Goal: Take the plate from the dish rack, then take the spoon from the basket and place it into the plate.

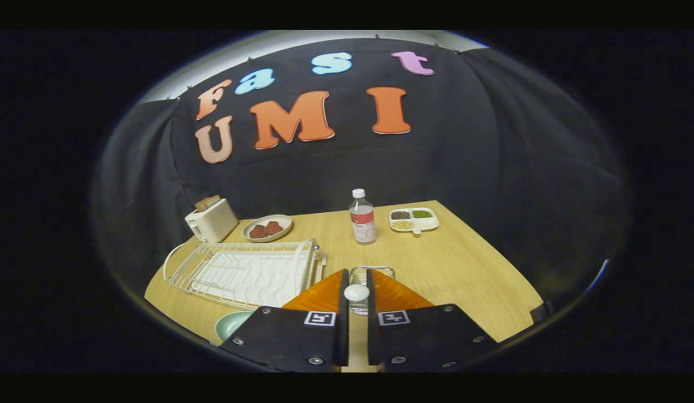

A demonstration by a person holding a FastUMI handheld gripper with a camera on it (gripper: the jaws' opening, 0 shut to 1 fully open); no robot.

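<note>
Spoon step: the hand-held gripper [356,299] pinched the white spoon [356,292] over the basket [371,271], bottom centre; next, carry to plate [230,324], lower left.

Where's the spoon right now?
In the gripper view, the white spoon sits between the gripper fingers, its bowl up, over the small wire basket just ahead of them, near the bottle.

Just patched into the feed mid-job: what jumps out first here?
The gripper dominates, its orange fingers closed on a white spoon above the wire basket. Beside the fingers lies the white dish rack, with a pale green plate on the table just in front of it. Beyond stand a bottle, a toaster and two food dishes.
</note>
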